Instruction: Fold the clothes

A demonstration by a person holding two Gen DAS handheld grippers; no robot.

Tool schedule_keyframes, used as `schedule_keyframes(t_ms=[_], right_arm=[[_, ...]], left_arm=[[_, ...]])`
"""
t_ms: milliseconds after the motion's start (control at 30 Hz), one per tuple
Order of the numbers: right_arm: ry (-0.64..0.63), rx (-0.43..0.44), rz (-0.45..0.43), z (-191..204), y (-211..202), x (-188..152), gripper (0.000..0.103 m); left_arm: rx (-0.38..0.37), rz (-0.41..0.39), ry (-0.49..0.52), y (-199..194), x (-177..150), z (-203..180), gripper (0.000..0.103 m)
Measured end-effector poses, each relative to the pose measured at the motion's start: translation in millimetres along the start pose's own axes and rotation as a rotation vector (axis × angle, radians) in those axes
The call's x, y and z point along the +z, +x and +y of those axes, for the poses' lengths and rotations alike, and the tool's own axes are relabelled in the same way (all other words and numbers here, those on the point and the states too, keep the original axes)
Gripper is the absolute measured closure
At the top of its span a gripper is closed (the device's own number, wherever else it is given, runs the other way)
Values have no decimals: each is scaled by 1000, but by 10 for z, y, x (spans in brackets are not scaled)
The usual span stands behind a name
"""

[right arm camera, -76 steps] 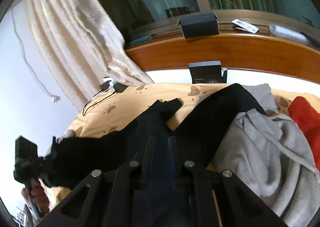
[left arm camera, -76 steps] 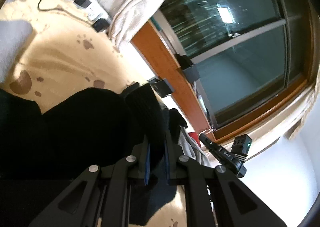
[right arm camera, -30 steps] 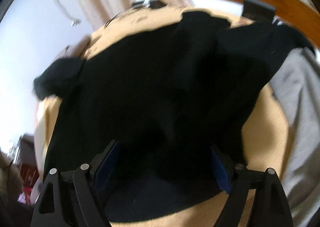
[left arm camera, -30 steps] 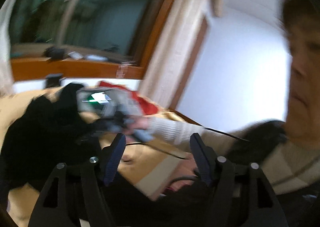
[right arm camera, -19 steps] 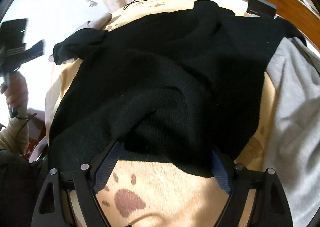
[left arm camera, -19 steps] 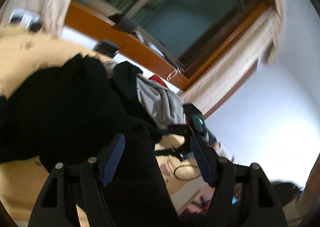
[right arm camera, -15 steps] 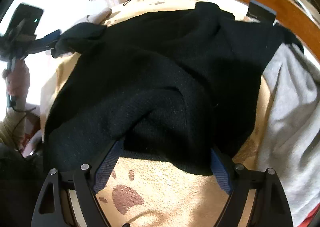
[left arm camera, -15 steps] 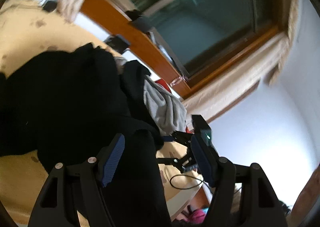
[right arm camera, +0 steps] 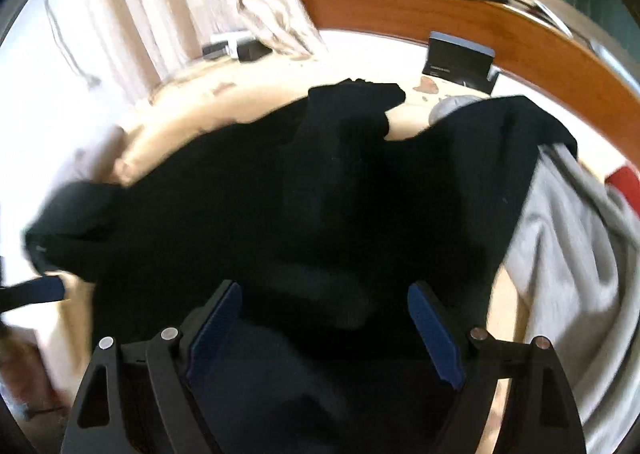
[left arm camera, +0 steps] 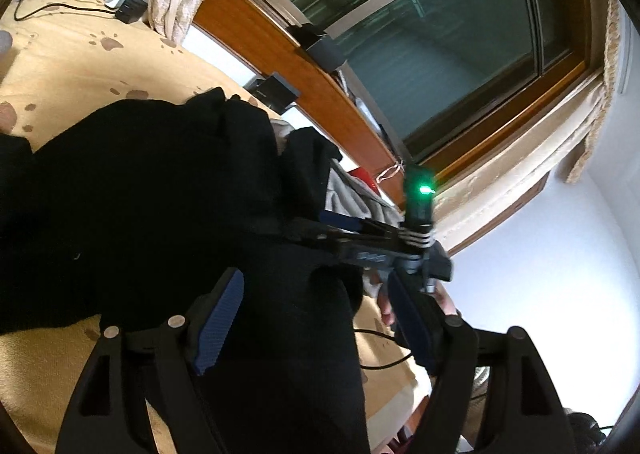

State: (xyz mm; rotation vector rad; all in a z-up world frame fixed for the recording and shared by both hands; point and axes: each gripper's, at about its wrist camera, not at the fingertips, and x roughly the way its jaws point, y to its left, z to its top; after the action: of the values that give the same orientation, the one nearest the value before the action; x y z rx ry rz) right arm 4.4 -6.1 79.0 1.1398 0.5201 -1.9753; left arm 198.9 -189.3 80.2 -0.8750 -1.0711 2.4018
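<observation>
Left wrist view: the left gripper (left arm camera: pixel 316 318) hangs over a black sweater (left arm camera: pixel 132 190) spread on the paw-print bed cover (left arm camera: pixel 64 58), its jaws opening, a dark fold of knit between them but neither pad seen pressing on it. Ahead of the jaws, the right gripper (left arm camera: pixel 304 228) reaches across the same garment. In the right wrist view the right gripper (right arm camera: pixel 325 328) has its jaws wide apart above the sweater's near edge, gripping nothing. To the right of those jaws lies a grey garment (right arm camera: pixel 568 254), touching the black one. The likely risks: jaws closing on a double layer and dragging the fold askew, or snagging the grey cloth beside it; the two grippers, working close together, could also knock.
</observation>
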Motion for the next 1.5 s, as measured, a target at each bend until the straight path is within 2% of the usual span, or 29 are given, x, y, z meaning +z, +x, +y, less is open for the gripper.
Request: schedule_keyframes(t_ms=[100,167,300,367,533,633,700,867,1000,1067,1167,1233,1400,1500], right_arm=[[-61,-64,47,146,246,-36,16],[-85,-48,81,160,280,-147,16],[-81,10,114,56,208,-373,15],[-84,40,129,-6,155,-489,9],[-153,87,121,-86,-129,-823,8],[-121,164,196,-215,-271,-1043,8],[-120,188,209,-333,-396,-1231,7],[-166,134,240,-482,-689,-1714,6],[-303,24,276,-363,-836,-2087,3],[-279,35,296,-401,-895,-2168,3],[-219,1,266,-546,-1040,-2187,3],[-175,-2,204,-644,-1163,-2088,3],[-117,-7,-57,-753,-1503,-1625,3],[-180,-44,-198,-659,-1527,-1311,3]], left_arm=[[56,0,14,45,1,-17,24],[111,-4,27,92,3,-31,24],[284,-19,81,218,-16,-97,22],[331,-6,99,301,-35,-113,22],[378,35,101,442,-52,-111,22],[404,35,95,463,-54,-87,22],[410,37,81,477,-54,-63,22],[429,52,58,541,-60,-10,22],[435,63,38,593,-64,29,22],[443,68,32,608,-66,45,22],[455,67,24,613,-56,65,22],[456,64,24,610,-46,62,22],[457,46,41,566,4,28,22],[520,4,79,450,116,44,22]])
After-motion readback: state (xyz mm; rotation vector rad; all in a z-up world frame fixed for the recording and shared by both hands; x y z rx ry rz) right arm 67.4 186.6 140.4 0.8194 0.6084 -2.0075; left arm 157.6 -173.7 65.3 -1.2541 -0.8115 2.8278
